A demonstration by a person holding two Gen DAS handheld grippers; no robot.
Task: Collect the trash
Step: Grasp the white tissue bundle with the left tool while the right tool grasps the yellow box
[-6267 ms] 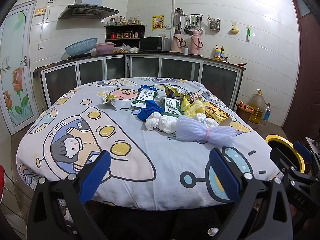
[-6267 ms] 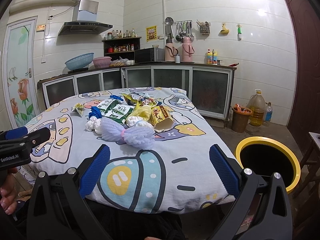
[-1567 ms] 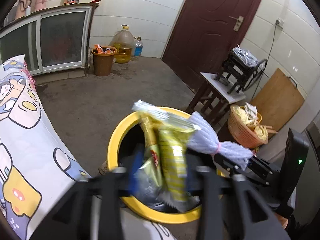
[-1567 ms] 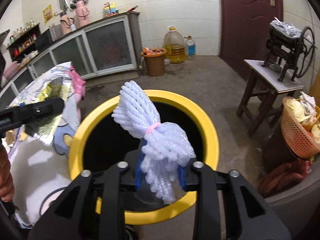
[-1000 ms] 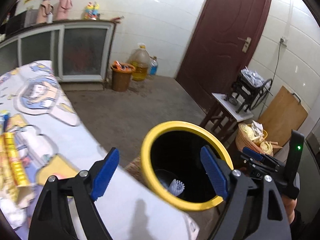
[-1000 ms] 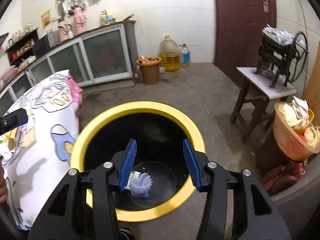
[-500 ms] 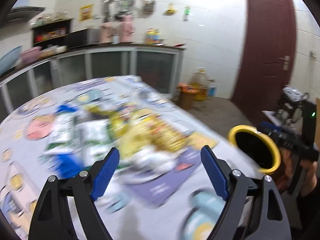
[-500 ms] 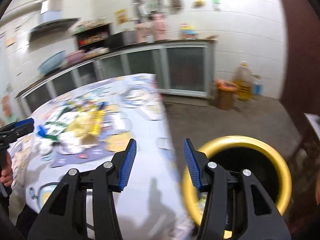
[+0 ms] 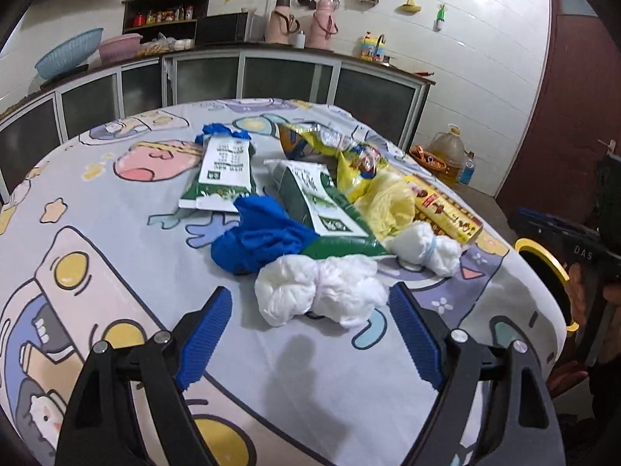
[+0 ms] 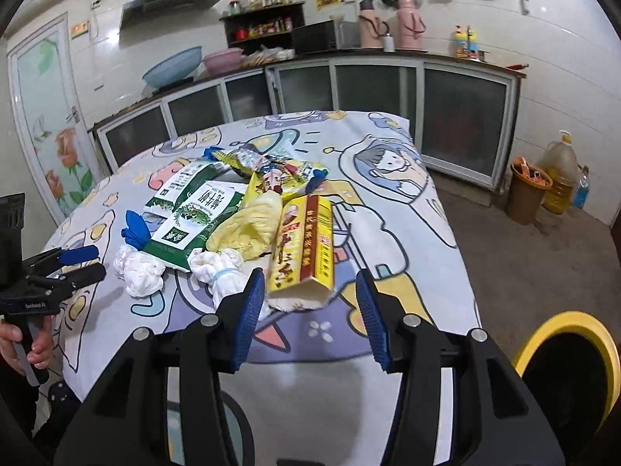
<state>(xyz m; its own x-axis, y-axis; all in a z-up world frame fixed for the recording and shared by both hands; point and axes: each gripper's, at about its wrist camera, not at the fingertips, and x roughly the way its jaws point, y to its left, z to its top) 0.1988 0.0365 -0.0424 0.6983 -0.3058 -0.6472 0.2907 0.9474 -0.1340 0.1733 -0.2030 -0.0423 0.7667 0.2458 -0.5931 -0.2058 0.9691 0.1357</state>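
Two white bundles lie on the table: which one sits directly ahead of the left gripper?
The larger white bundle, untied-looking, beside the blue rag; the other, blue-banded, lies farther right.

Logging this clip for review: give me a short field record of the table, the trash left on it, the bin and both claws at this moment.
surface: table under a cartoon-print cloth
trash on table: two green-and-white packets, yellow snack wrappers, yellow-and-red carton, blue glove, yellow bag, two white wads
bin: yellow-rimmed bin on the floor beside the table
left claw: open, empty, aimed at the nearest white wad
right claw: open, empty, facing the carton's open end
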